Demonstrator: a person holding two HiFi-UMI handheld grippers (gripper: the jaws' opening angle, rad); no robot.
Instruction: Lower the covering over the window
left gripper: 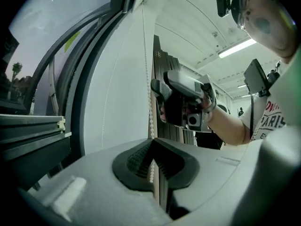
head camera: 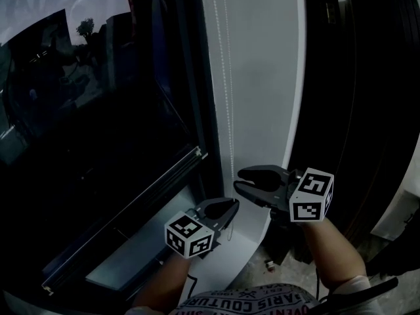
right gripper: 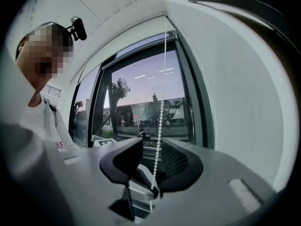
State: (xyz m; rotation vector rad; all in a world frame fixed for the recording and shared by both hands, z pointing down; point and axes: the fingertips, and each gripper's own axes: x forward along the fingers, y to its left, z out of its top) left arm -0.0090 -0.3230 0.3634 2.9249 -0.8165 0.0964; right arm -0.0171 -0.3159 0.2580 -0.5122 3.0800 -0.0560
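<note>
Bead chain (head camera: pixel 230 110) hangs along white frame (head camera: pixel 262 97) right of window (head camera: pixel 98 123). Left tool (head camera: pixel 223 212) clamped on it; right tool (head camera: pixel 241 180) apart, chain between jaws untouched. Chain likely light, limp, slippery: pinch across beads.

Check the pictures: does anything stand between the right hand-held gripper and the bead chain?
Nothing visible does. The bead chain hangs between the open jaws of the right hand-held gripper, not pinched. The left hand-held gripper, lower down, is shut on the same chain.
</note>
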